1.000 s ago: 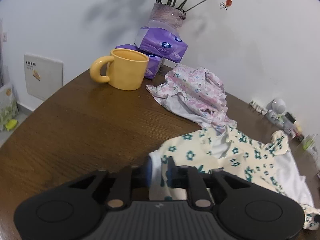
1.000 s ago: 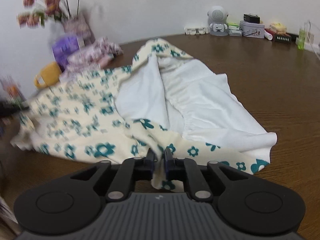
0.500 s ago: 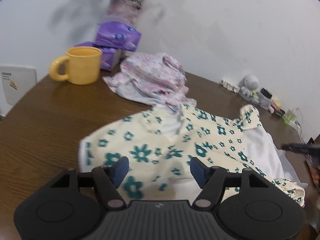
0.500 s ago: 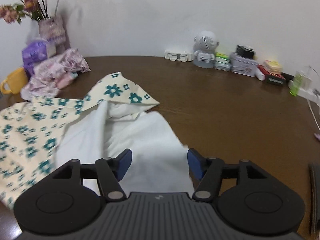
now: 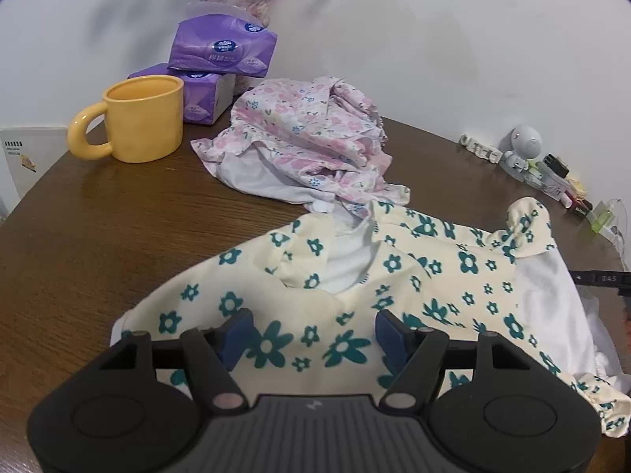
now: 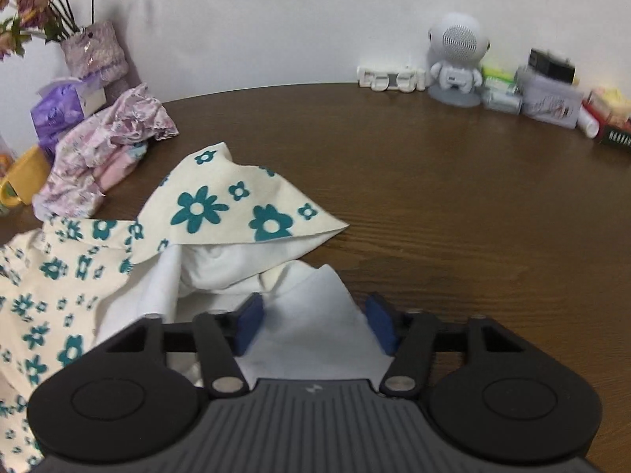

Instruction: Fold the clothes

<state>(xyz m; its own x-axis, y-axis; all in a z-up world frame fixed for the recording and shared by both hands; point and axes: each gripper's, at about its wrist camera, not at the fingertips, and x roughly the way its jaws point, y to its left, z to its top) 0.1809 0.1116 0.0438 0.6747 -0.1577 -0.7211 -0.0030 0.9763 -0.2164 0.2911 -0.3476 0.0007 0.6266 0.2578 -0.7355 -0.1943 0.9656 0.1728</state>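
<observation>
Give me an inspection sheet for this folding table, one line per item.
Surface: brown wooden table, bare on the right.
Job's things: cream green-flowered garment spread out, white lining showing; pink floral garment crumpled behind it.
Clutter: yellow mug, purple tissue packs, vase, small white robot figure, boxes along the wall.
Grippers: left tongs open over the flowered cloth; right tongs open over the white lining.
Cables: thin cable at the table edge.
Surroundings: white wall.
</observation>
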